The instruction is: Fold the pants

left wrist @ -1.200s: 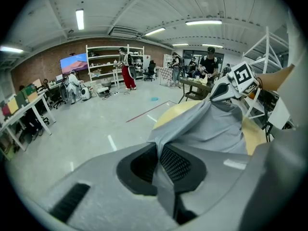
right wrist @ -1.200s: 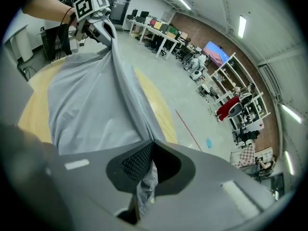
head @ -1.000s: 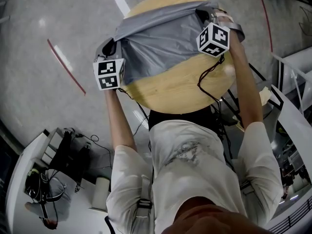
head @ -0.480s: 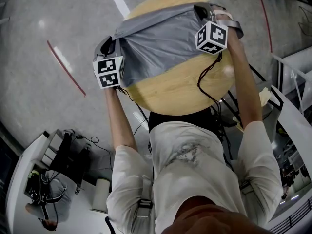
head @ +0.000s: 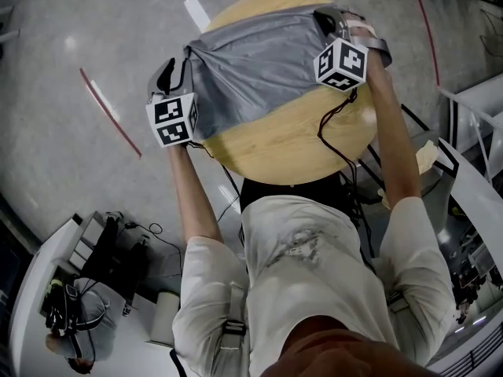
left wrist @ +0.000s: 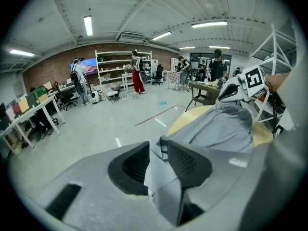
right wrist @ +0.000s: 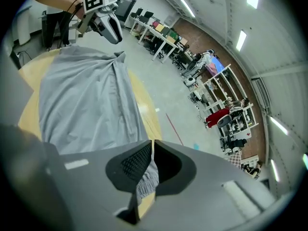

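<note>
Grey pants point(head: 259, 61) lie spread over the far half of a round wooden table point(head: 291, 144). My left gripper point(head: 167, 75) sits at the table's left edge, at one corner of the pants. Its jaws have just been opening. In the left gripper view point(left wrist: 155, 146) a flap of grey fabric point(left wrist: 156, 170) hangs between them, resting on the right pad with a gap to the left pad. My right gripper point(head: 328, 18) is at the far right corner. In the right gripper view point(right wrist: 152, 146) it is shut on a gathered edge of the pants point(right wrist: 147, 182).
The table stands on a grey floor with a red tape line point(head: 110, 112) and a white strip point(head: 196, 10). An equipment cart point(head: 94, 250) is at lower left, white framework point(head: 471, 187) at right. People stand far off by shelves point(left wrist: 137, 76).
The left gripper's jaws have parted and it has shifted slightly left. The pants' left edge has slackened and the fabric lies flatter on the table. The right gripper holds its place.
</note>
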